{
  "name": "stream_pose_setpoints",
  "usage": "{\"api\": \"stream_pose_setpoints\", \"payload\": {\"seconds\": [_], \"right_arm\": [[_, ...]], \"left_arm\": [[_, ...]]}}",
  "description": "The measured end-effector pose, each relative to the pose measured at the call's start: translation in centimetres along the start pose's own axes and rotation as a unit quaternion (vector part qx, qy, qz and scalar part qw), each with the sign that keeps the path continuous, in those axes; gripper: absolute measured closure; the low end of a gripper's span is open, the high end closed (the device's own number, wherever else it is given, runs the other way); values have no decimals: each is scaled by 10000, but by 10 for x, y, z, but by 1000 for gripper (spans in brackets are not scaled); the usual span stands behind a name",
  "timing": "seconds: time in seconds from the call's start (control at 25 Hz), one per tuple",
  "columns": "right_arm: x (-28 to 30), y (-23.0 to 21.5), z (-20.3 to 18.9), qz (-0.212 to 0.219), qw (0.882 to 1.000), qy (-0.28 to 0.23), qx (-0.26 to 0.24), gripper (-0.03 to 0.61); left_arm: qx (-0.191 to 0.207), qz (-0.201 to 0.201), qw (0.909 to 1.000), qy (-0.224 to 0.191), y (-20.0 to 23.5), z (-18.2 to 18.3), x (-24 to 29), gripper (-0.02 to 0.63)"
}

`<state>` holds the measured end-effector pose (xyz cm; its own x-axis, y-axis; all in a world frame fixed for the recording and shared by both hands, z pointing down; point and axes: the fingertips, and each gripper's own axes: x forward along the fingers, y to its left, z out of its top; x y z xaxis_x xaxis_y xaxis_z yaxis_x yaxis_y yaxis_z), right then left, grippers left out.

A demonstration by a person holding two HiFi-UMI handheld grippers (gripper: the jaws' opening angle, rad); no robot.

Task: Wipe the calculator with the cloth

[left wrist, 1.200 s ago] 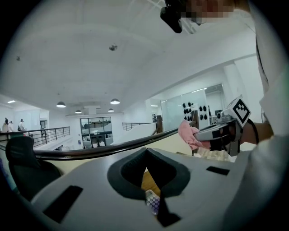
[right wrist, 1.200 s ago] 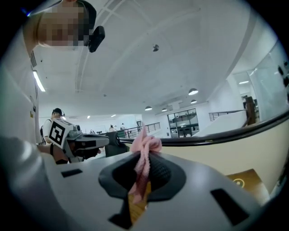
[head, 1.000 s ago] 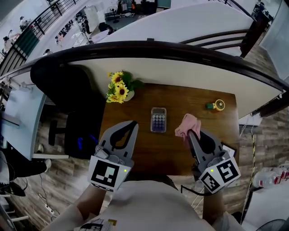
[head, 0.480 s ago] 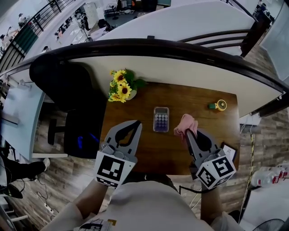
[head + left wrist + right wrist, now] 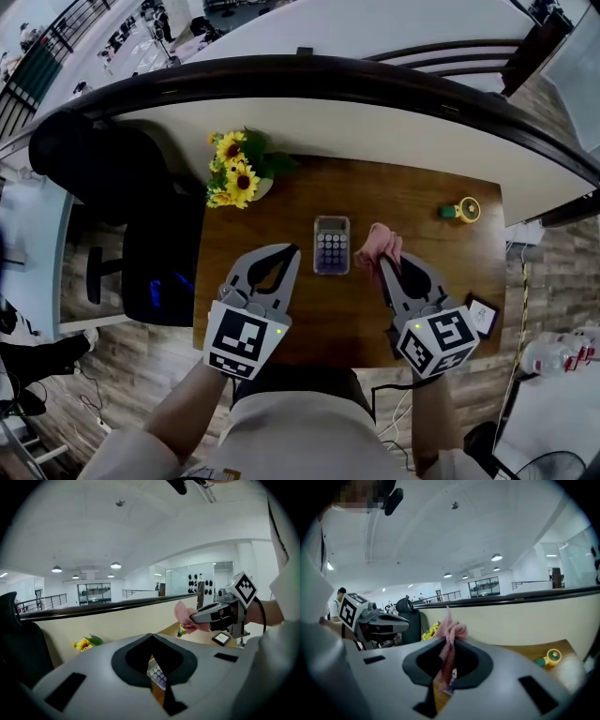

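A small grey calculator [image 5: 331, 245] lies flat near the middle of the brown table [image 5: 403, 202]. My right gripper [image 5: 384, 262] is shut on a pink cloth [image 5: 377, 243], which bunches up just right of the calculator, above the table. In the right gripper view the cloth [image 5: 450, 634] sticks up and hangs down between the jaws of that gripper [image 5: 447, 640]. My left gripper [image 5: 292, 250] is shut on nothing, its tips just left of the calculator. In the left gripper view the calculator [image 5: 158, 675] shows below the shut tips [image 5: 152, 635].
A bunch of sunflowers [image 5: 232, 177] stands at the table's far left corner. A small yellow-and-green object [image 5: 458, 211] sits at the far right. A small dark card [image 5: 482, 315] lies at the near right edge. A black chair [image 5: 117, 183] stands left of the table.
Both grippers have moved forward toward the calculator. The right one has carried the cloth leftward, closer to the calculator's right side.
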<state>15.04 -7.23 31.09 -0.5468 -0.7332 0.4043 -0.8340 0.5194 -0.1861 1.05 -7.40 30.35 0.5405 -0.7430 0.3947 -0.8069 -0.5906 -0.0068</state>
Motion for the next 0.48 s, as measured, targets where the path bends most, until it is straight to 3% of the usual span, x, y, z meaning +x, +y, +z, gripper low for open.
{"api": "stream_pose_setpoints", "payload": {"seconds": [0.48], "right_arm": [[79,-43,-70,-41,9978,598,276,537]], "left_arm": [[-324,-319,9963,728,7,-90,85,611]]}}
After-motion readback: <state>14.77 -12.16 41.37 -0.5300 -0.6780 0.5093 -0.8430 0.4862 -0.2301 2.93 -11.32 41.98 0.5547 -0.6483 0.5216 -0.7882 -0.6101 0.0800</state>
